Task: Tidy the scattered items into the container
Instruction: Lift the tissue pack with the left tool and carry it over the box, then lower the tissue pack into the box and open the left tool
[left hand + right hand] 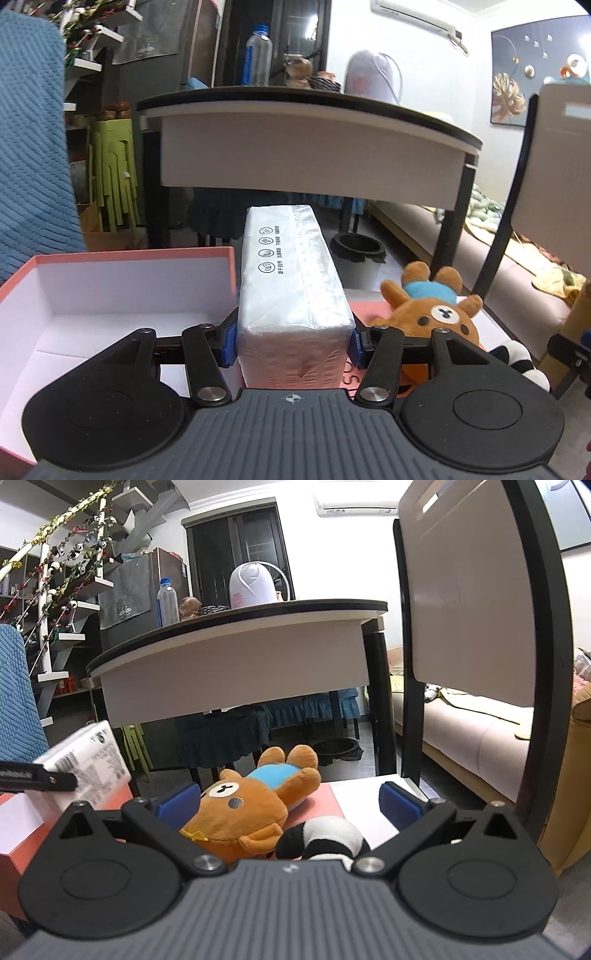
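Left wrist view takes in the pink container (122, 280), an open box with a white inside, sitting low on the left with nothing visible in the part that shows. Just to its right the left gripper (293, 343) clamps a white plastic-wrapped tissue pack (291, 280) between its blue pads (229, 343), the pack pointing forward and lifted beside the container's right wall. Whether the pack touches that wall I cannot tell. Behind stands a dark-edged table (310, 147) with a water bottle (258, 55) on top.

Right of the pack a brown plush bear (432, 306) in a blue shirt lies on a pink sheet (364, 312) on the white tabletop (365, 801). From the right wrist view the bear (255, 805) lies on its back between the wide-spread pads of the right gripper (288, 801), which grips nothing. A small black-and-white plush (325, 838) lies just beside the bear, close to the gripper body.
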Action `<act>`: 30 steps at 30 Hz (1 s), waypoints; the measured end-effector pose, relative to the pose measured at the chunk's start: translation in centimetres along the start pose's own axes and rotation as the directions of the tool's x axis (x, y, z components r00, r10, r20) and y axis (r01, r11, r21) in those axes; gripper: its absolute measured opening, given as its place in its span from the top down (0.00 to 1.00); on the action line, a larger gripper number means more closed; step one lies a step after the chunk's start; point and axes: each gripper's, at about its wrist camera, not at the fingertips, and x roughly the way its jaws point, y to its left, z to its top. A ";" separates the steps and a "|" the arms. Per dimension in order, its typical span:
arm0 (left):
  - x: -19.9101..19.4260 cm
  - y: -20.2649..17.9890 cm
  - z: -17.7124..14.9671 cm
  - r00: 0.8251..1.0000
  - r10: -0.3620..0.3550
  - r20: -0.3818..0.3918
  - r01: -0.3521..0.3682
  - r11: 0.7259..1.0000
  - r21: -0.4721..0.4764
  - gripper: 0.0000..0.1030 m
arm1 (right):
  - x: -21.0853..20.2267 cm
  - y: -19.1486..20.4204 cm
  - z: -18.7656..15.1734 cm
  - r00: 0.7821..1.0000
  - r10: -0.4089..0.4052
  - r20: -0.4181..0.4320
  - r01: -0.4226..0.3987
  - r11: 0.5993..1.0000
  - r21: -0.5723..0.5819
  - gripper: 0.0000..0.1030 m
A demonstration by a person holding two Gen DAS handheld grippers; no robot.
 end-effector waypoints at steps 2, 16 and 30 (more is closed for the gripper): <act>-0.6 1.0 0.2 1.000 -0.021 0.003 0.021 1.000 -0.020 0.43 | 0.3 0.4 0.0 1.000 0.007 0.001 -0.007 1.000 -0.003 0.00; -4.6 5.6 0.7 0.993 -0.118 0.025 0.119 0.990 -0.076 0.43 | 1.7 3.3 0.0 0.999 0.043 0.001 -0.043 0.999 -0.023 0.00; -4.7 9.8 -0.7 0.998 0.056 -0.010 -0.057 0.998 -0.030 0.43 | 3.7 5.3 -0.4 0.997 0.071 -0.023 -0.072 0.996 -0.050 0.00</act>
